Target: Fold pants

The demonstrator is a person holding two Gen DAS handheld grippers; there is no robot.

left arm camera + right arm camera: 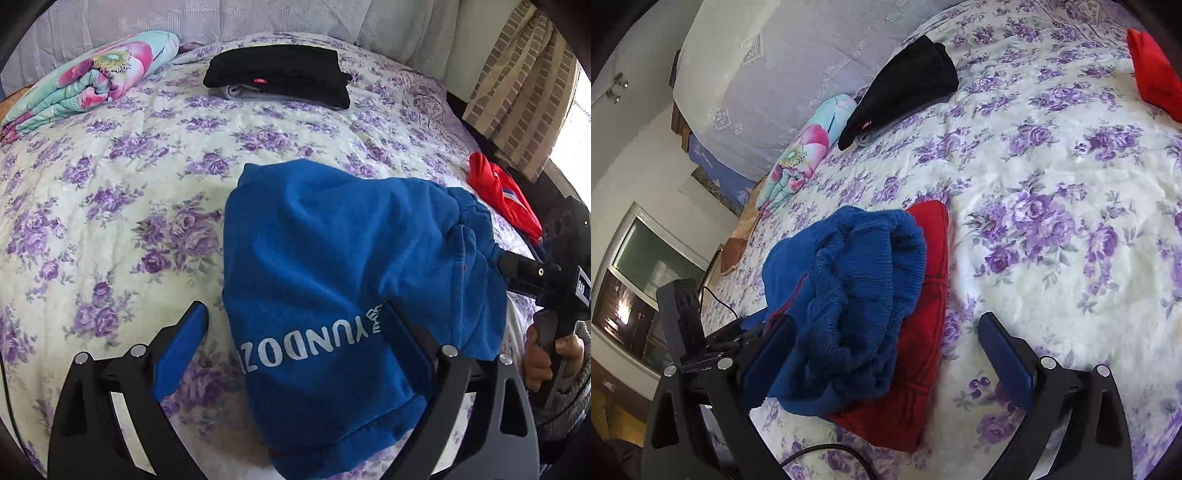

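Blue pants (pixel 332 266) with white lettering lie folded in a bundle on the floral bed. My left gripper (pixel 299 321) is open, its jaws wide apart; the bundle lies between the fingers and drapes over the right one. In the right wrist view the blue pants (pixel 849 295) show their ribbed waistband, resting on folded red fabric (pixel 916 369). My right gripper (pixel 886 332) is open, with the waistband lying against its left finger (pixel 772 354). The right gripper also shows in the left wrist view (pixel 532 273), at the waistband end.
A folded black garment (pixel 280 74) lies at the far side of the bed (pixel 110 184). A rolled floral blanket (pixel 92 77) is at the far left. Red clothing (pixel 498 192) lies near the right edge. Curtains and a window are beyond.
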